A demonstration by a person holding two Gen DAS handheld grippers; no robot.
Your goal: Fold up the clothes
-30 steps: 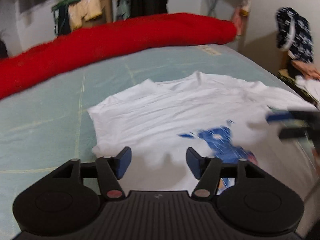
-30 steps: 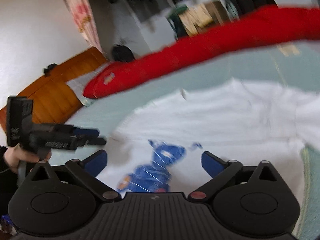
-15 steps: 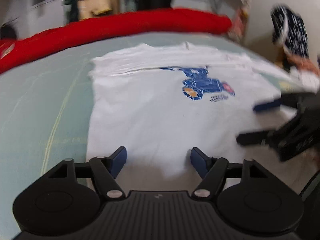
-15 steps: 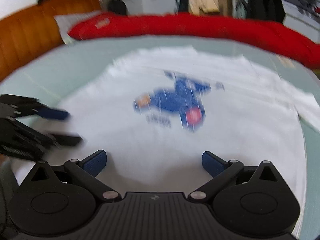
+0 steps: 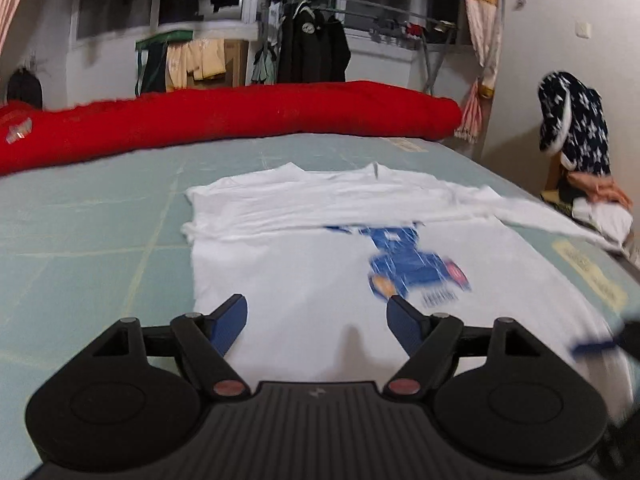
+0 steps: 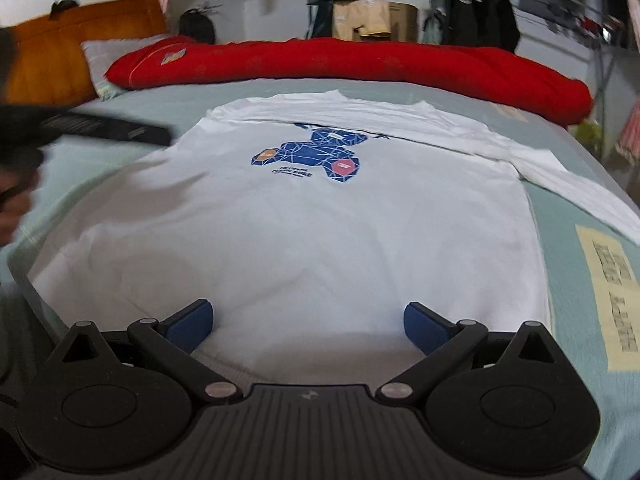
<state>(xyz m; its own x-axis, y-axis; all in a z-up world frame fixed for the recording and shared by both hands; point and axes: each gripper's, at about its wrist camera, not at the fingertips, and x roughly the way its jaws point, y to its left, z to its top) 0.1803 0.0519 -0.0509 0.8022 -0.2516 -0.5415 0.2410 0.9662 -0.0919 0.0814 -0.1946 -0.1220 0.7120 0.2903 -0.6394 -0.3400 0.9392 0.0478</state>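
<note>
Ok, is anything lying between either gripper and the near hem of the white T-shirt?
Nothing visible. The white T-shirt lies spread on the bed, and both the left gripper and right gripper are open right over its near hem, with only bare cloth between the fingers.

Folded collar band (image 6: 360, 114) hides blue print's (image 6: 312, 154) top.

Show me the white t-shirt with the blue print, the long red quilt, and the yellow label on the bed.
white t-shirt (image 6: 304, 240), right wrist view, plain chest fabric.
long red quilt (image 6: 360, 62), right wrist view, middle of roll.
yellow label (image 6: 612, 292), right wrist view, centre.
</note>
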